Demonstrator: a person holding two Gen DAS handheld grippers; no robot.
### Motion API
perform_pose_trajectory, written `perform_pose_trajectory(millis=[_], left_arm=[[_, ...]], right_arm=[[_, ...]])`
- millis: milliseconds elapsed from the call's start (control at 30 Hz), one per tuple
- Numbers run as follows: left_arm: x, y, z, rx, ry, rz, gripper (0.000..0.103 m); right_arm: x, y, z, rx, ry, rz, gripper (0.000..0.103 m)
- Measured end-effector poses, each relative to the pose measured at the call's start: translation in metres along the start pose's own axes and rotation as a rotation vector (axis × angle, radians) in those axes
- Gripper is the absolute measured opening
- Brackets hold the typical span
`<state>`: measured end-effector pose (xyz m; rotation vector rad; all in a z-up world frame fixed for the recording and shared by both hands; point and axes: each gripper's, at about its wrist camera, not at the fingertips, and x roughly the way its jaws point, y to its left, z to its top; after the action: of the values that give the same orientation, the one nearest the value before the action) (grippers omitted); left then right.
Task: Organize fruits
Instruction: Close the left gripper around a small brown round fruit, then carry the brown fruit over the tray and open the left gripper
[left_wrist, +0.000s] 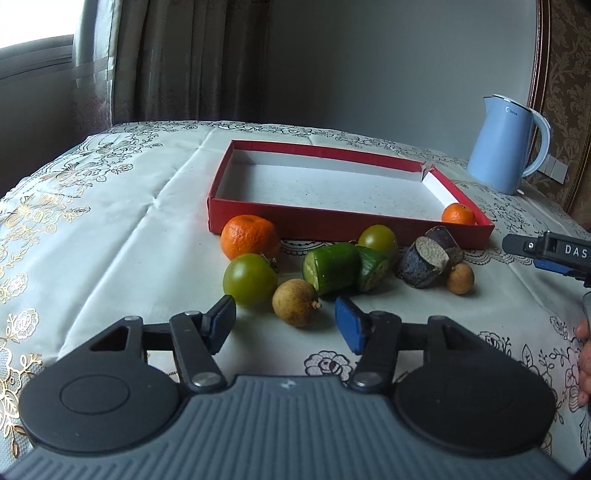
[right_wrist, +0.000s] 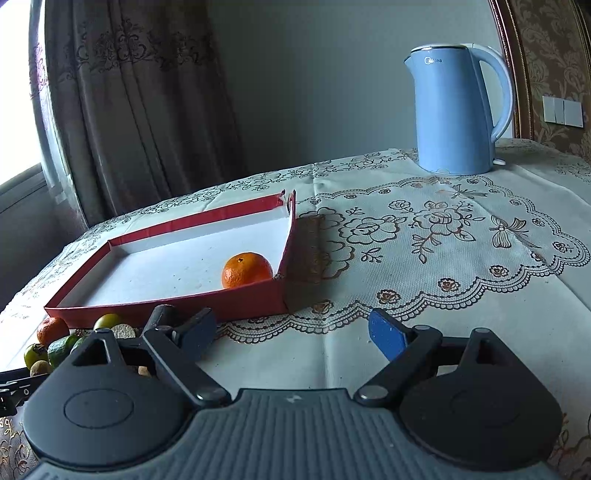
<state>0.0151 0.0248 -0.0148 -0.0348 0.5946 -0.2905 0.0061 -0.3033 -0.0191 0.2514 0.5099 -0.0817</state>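
Left wrist view shows the left gripper (left_wrist: 285, 325) low over the white flowered tablecloth (left_wrist: 110, 229). A small round brown fruit (left_wrist: 295, 302) sits just ahead of it, a little past the blue pads and about in line with the gap between them. It is round, so it has no long side to line up with. The jaws are partly open and hold nothing; the pads do not touch the fruit. This gripper is the nearer one to it, so my guess is that a short push forward comes next.

Other fruit lies close by: a green round tomato (left_wrist: 250, 279) to the left and cut green cucumber pieces (left_wrist: 343, 267) just behind. They could get bumped.

Beyond them is the flat red cardboard box lid (left_wrist: 332, 221). One small orange mandarin (right_wrist: 246, 270) already sits in its near right corner.

The right gripper (right_wrist: 291, 332) is wide open and empty, over bare cloth right of the fruit.
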Motion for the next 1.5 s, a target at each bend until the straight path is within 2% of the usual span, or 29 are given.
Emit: perform_pose_trajectory(millis=[233,300,467,667,933,1033,1200,1433,1500], left_arm=[[0.002,-0.012,-0.001,0.031,0.011,-0.028,0.051],[0.004,-0.013,0.0,0.028,0.01,-0.031,0.042],[0.013,-0.016,0.003,0.042,0.012,-0.002,0.037],[0.014,-0.012,0.004,0.028,0.008,0.021,0.025],[0.005,-0.016,0.001,0.032,-0.003,0.028,0.024],[-0.003,-0.019,0.004,0.04,-0.023,0.029,0.024],[-0.017,-0.024,0.016,0.042,-0.063,0.023,0.024],[-0.02,-0.029,0.035,0.052,-0.097,0.029,0.024],[-0.019,-0.031,0.042,0.059,-0.111,0.027,0.024]], right_arm=[[0.002,-0.001,0.0,0.012,0.012,0.007,0.09],[0.002,-0.002,0.0,0.016,0.013,0.007,0.09],[0.002,-0.002,0.0,0.022,0.016,0.009,0.09],[0.003,-0.002,0.0,0.025,0.022,0.013,0.09],[0.004,-0.002,0.0,0.023,0.027,0.014,0.09],[0.008,0.001,0.0,0.011,0.059,0.009,0.09],[0.017,0.003,0.001,-0.006,0.117,-0.012,0.098],[0.03,0.032,-0.002,-0.188,0.191,-0.124,0.101],[0.029,0.033,-0.003,-0.188,0.19,-0.143,0.103]])
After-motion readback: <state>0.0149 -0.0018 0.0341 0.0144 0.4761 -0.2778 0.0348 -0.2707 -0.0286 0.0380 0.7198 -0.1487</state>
